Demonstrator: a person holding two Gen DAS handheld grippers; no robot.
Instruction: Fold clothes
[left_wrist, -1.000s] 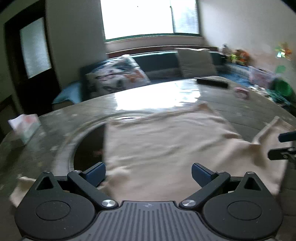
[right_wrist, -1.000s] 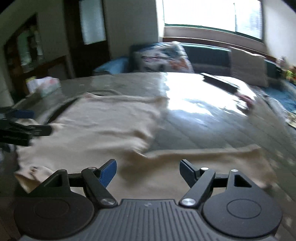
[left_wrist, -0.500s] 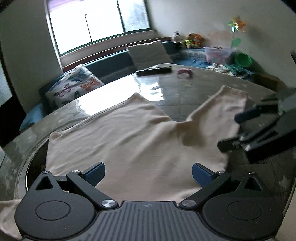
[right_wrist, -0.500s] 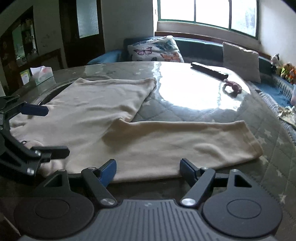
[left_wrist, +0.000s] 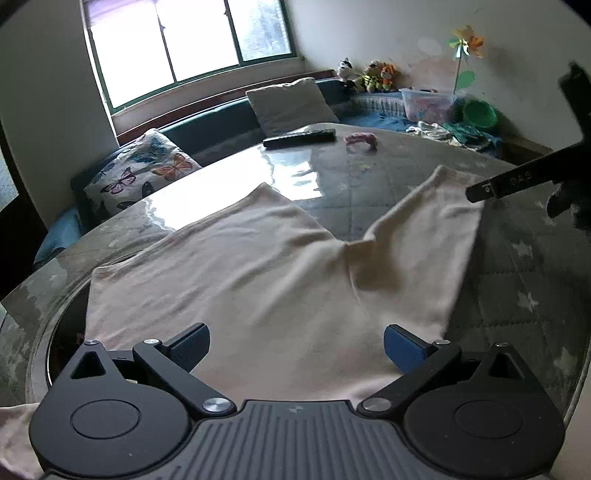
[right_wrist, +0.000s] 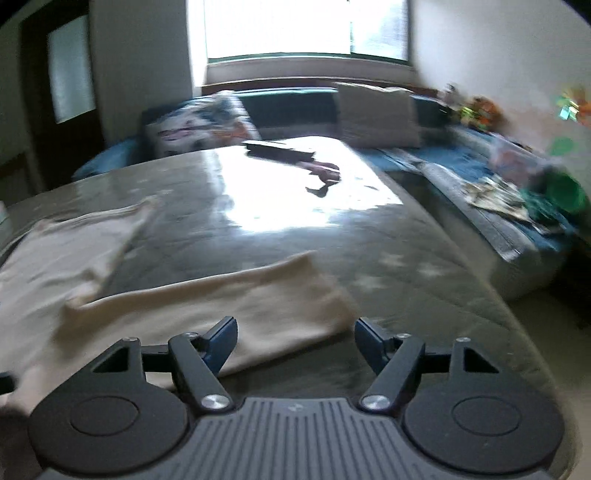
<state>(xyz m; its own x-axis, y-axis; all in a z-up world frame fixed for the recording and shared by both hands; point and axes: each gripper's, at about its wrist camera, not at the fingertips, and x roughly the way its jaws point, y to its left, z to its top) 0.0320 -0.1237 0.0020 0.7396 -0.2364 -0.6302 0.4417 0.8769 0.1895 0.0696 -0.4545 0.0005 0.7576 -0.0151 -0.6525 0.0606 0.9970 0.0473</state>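
A cream garment (left_wrist: 258, 280) lies spread flat on the round table (left_wrist: 362, 184), one long part reaching toward the far right. My left gripper (left_wrist: 295, 345) is open and empty, just above the garment's near edge. In the right wrist view, which is blurred, the garment's long end (right_wrist: 229, 306) lies in front of my right gripper (right_wrist: 295, 341), which is open and empty above its near edge. The right gripper also shows at the right edge of the left wrist view (left_wrist: 517, 181), above the garment's far end.
A black remote (left_wrist: 299, 137) and a small pink object (left_wrist: 361, 139) lie at the table's far side. A sofa with a butterfly cushion (left_wrist: 140, 173) and a beige cushion (left_wrist: 291, 105) stands behind. Toys and a green basin (left_wrist: 480, 112) sit at the right wall.
Both grippers have swung right and stayed open. The right gripper moved from the garment's body toward the end of its long part. The garment has not moved.
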